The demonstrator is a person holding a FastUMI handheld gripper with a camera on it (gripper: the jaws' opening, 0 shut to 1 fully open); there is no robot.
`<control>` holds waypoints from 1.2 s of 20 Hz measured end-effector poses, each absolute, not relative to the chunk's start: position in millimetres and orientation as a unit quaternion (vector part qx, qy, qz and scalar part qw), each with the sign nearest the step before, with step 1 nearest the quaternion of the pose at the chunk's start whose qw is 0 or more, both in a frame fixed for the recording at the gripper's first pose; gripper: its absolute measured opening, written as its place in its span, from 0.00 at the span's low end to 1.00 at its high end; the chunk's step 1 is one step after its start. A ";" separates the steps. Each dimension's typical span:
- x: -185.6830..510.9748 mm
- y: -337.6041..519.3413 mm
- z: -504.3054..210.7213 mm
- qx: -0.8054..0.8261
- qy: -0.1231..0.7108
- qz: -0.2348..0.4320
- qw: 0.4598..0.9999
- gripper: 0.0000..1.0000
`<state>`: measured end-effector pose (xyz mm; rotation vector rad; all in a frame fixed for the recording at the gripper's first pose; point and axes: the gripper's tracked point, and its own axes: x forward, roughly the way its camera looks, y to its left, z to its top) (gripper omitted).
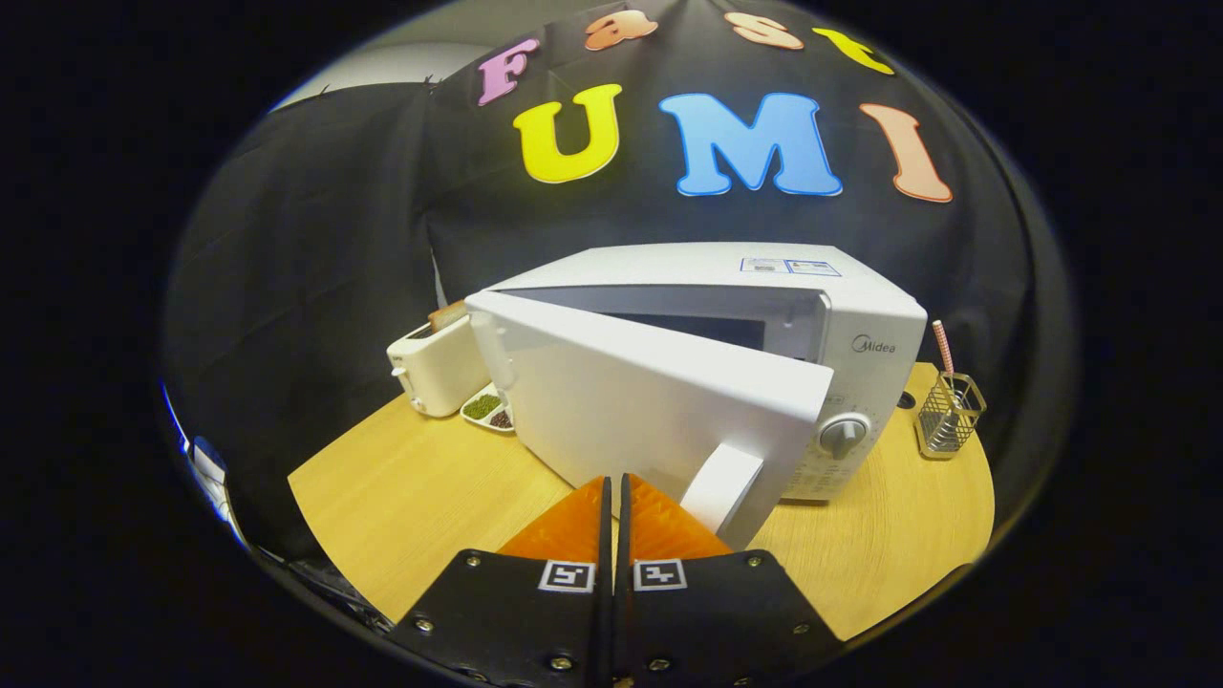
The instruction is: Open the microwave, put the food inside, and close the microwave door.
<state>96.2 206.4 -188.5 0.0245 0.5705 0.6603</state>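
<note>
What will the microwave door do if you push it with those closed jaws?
The microwave door stands partly open, hinged on the toaster side, so a push would probably swing it rather than bend it; it looks stiff. The gripper has its jaws together just before the door, beside the handle. The smooth front may let them slide.

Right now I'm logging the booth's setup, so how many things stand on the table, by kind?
Appliances: 2, the microwave with its door partly open, and the toaster.
Food dishes: 1, the tray between them.
Holders: 1, the wire basket with a straw.
Total: 4.
The gripper, fingers together and empty, is just short of the door.
</note>
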 end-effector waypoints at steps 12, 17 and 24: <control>170.8 198.0 -193.7 0.027 0.270 0.218 0.937 0.01; 180.6 197.2 -194.6 0.042 0.273 0.194 0.941 0.01; 185.4 196.4 -193.8 0.009 0.251 0.186 0.950 0.01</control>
